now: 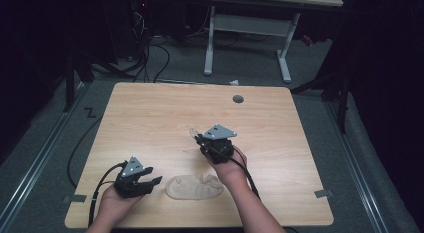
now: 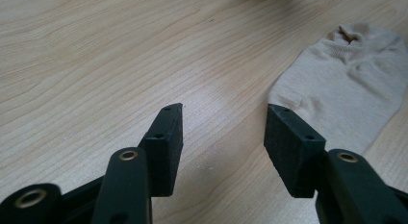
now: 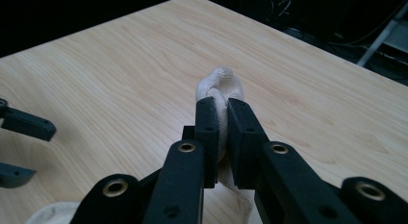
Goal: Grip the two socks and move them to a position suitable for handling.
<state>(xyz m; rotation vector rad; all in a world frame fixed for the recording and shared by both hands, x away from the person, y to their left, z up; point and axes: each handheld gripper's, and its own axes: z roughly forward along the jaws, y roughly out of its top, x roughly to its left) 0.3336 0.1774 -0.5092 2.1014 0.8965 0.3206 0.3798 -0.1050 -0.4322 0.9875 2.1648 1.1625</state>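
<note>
A beige sock (image 1: 192,187) lies flat on the wooden table (image 1: 150,118) near the front edge. My left gripper (image 1: 155,175) rests just left of it, open, jaws pointing at it. In the left gripper view the open jaws (image 2: 223,113) frame bare wood, and the sock (image 2: 346,84) lies beyond the right jaw. My right gripper (image 1: 197,136) is above the table's middle, shut on a bunched pale sock (image 1: 192,131). In the right gripper view its jaws (image 3: 221,108) pinch that sock (image 3: 222,82), which bulges past the tips and hangs below them.
A round cable hole (image 1: 238,99) sits near the table's far edge. Tape marks (image 1: 323,193) lie at both front corners. Behind the table stand a white desk frame (image 1: 250,25) and floor cables (image 1: 150,53). The left gripper's jaws (image 3: 26,125) appear at the right gripper view's left edge.
</note>
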